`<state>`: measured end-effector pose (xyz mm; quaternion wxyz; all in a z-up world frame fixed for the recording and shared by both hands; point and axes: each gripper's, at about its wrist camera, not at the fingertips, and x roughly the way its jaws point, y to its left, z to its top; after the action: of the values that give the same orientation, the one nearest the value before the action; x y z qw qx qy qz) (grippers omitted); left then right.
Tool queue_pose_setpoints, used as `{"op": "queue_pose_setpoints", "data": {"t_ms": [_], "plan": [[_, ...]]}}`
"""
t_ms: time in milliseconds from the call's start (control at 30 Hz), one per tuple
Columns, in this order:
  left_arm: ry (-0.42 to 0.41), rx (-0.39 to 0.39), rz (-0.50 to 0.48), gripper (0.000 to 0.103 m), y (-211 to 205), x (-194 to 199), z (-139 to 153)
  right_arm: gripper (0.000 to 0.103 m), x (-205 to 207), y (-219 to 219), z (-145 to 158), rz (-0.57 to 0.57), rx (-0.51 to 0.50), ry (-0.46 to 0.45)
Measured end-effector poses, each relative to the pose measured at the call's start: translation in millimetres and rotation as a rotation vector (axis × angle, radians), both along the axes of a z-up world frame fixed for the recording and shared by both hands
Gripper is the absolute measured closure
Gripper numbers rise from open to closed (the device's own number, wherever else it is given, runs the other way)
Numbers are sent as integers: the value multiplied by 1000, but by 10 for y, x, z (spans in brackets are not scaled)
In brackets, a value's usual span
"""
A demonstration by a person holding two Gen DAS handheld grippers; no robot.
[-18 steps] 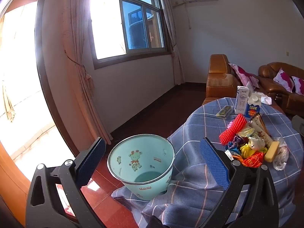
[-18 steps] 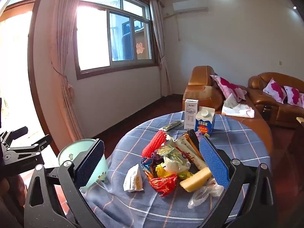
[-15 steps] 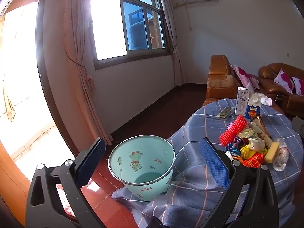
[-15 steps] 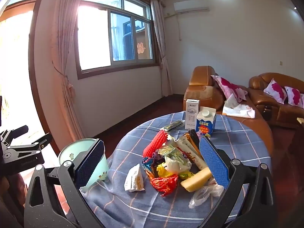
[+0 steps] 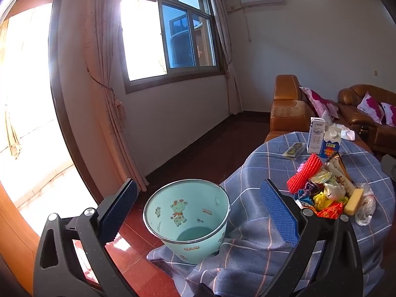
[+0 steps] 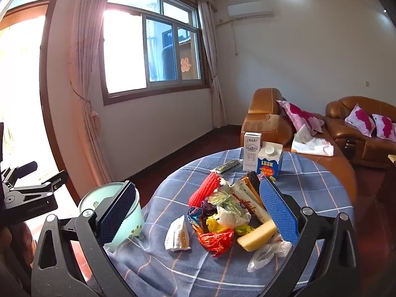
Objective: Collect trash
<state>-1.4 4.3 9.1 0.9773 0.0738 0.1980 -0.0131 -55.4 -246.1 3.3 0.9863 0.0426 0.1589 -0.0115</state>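
Observation:
A heap of trash lies on the round table with the blue checked cloth: a red foam net, crumpled wrappers, a red wrapper, a yellow block, a clear bag and a white packet. My right gripper hovers open before the heap, holding nothing. A pale blue bin with cartoon animals stands on the floor left of the table. My left gripper is open above and in front of the bin. The heap shows at the right of the left wrist view.
Two cartons and a dark flat object stand at the table's far side. Brown leather sofas with pink cushions are behind. The other gripper's body is at the left edge. A window and curtains line the left wall.
Both views have shifted only slightly; the bin and the heap sit a touch more to the right in their frames. Both grippers stay open and empty.

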Motion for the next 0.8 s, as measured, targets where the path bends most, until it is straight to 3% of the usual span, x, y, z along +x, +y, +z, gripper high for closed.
{"op": "queue_pose_setpoints", "data": {"t_ms": [800], "plan": [[4, 2, -2, 6, 38, -7, 22, 5, 16, -6, -31, 4, 12, 5]]}}
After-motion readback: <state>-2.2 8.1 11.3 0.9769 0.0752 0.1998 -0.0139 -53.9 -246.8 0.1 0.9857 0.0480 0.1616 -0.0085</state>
